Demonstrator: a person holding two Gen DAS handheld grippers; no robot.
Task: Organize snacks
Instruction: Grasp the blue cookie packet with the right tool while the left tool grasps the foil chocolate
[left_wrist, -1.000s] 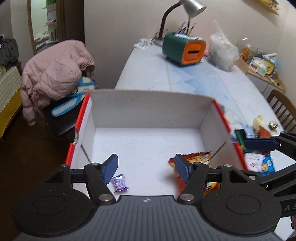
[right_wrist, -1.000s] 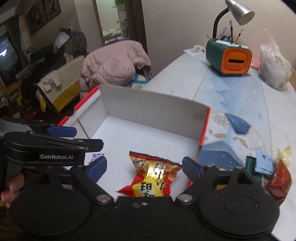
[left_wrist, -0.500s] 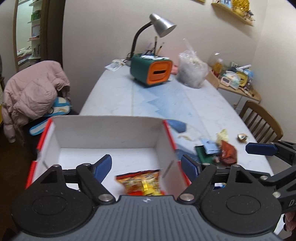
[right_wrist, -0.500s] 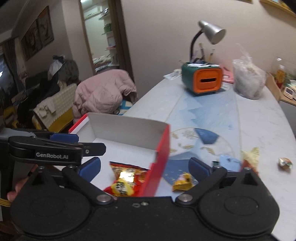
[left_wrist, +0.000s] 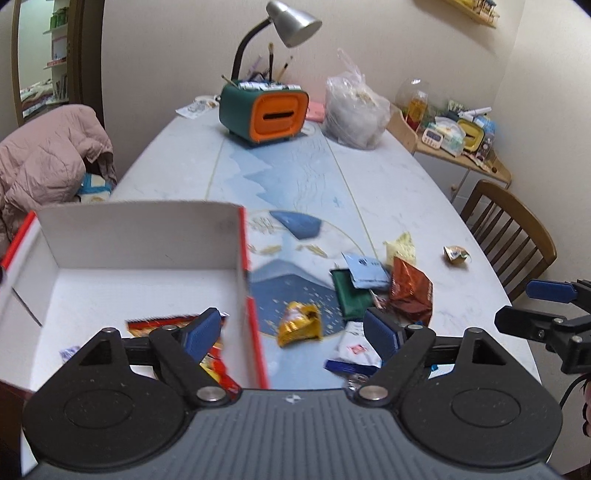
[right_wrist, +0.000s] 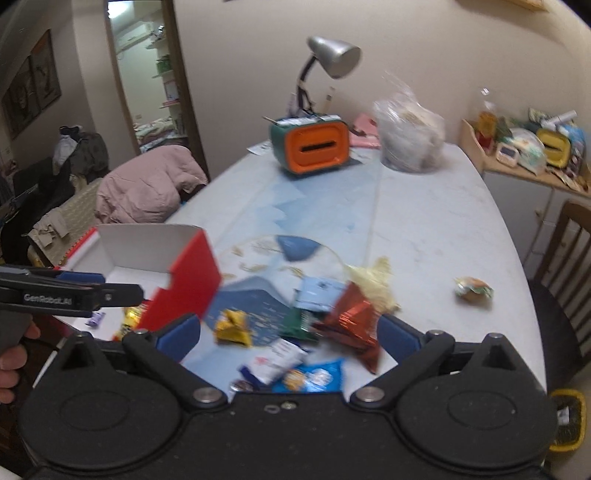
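Note:
A white cardboard box with red outer sides (left_wrist: 236, 236) (right_wrist: 192, 273) stands at the table's near left. In it lie a red-and-yellow snack bag (left_wrist: 218, 363) and a small purple candy (left_wrist: 68, 352). A pile of loose snacks lies right of the box: a yellow packet (left_wrist: 299, 323) (right_wrist: 232, 326), a green packet (left_wrist: 349, 293), a light blue packet (left_wrist: 365, 269), a red-brown foil bag (left_wrist: 410, 291) (right_wrist: 351, 325), a white packet (right_wrist: 275, 360). My left gripper (left_wrist: 293, 330) is open and empty over the box's right wall. My right gripper (right_wrist: 288, 330) is open and empty above the pile.
A green-and-orange pen holder (left_wrist: 264, 110) with a desk lamp (left_wrist: 291, 22) and a clear plastic bag (left_wrist: 354, 107) stand at the table's far end. A lone wrapped snack (left_wrist: 456, 254) lies near the right edge. A wooden chair (left_wrist: 513, 229) stands right; a pink jacket (left_wrist: 48, 155) left.
Both grippers have swung right, from over the box's inside toward the snack pile on the table. Both stay open and empty.

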